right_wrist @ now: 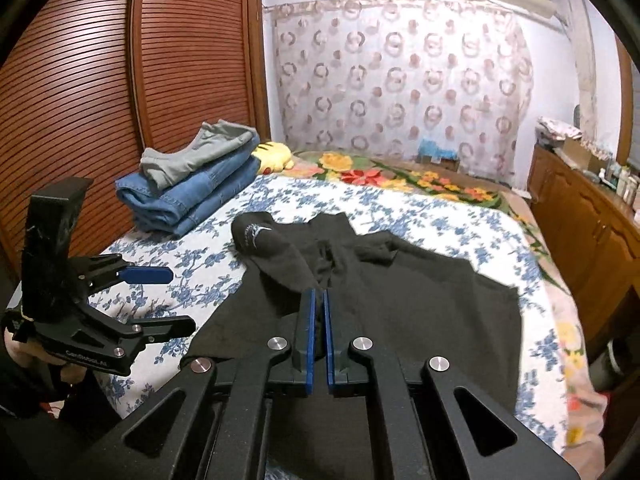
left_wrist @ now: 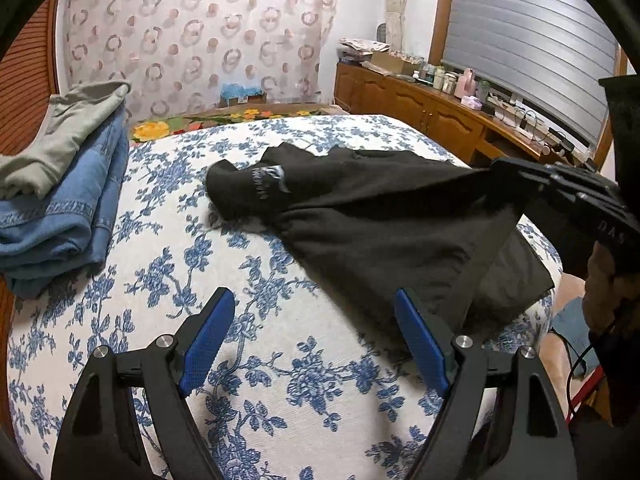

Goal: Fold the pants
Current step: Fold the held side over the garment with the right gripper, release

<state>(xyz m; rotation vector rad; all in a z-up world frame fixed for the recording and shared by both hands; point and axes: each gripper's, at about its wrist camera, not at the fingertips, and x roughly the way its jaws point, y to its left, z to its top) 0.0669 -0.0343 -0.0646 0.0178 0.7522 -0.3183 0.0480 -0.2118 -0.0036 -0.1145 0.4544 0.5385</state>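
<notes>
The black pants (right_wrist: 400, 296) are being spread over the bed (right_wrist: 460, 216), on its blue flowered cover, with one leg end bearing a white print lying toward the far side. A near edge of the pants is being pinched and lifted by the right tongs (right_wrist: 319, 320), whose blue pads are being pressed almost together on the cloth. The left tongs (left_wrist: 316, 336) are being held wide apart above the cover, just beside the pants, and nothing is being gripped by them. Folded jeans (right_wrist: 188, 196) with a grey garment (right_wrist: 192, 156) on top are being kept near the wooden wardrobe (right_wrist: 100, 80).
</notes>
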